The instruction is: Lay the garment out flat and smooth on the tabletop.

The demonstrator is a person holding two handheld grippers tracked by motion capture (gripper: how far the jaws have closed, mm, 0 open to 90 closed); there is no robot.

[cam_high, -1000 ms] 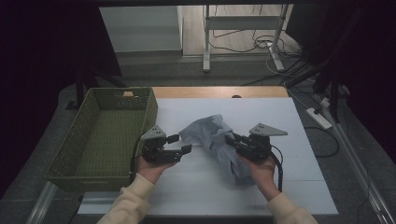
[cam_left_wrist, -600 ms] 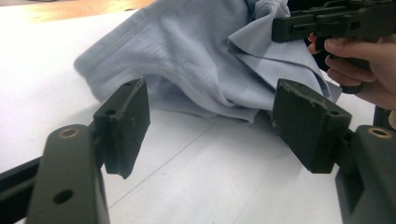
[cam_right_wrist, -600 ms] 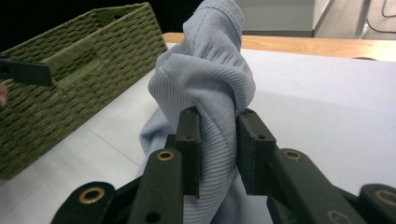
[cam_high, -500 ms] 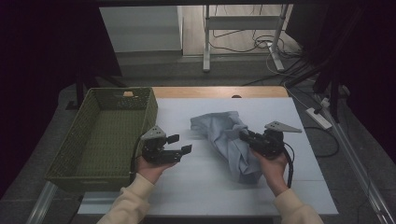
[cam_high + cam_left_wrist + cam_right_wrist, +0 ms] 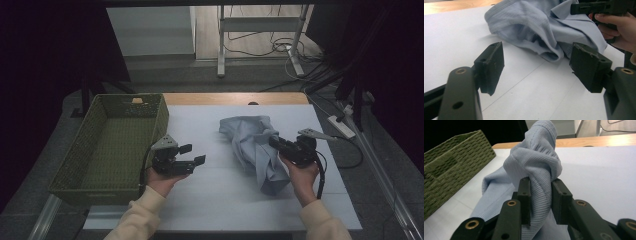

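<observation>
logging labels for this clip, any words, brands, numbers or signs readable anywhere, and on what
None: no text, brand, number or sign can be read in any view.
The light blue garment shows plain ribbed fabric, no tag or print in sight.
The green woven basket bears no label.
The left gripper and the right gripper show bare black fingers with brass rivets, no markings.
The white table is unmarked.

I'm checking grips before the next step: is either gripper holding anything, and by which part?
The right gripper pinches a bunched ribbed fold of the light blue garment. The left gripper is open and holds nothing.
</observation>
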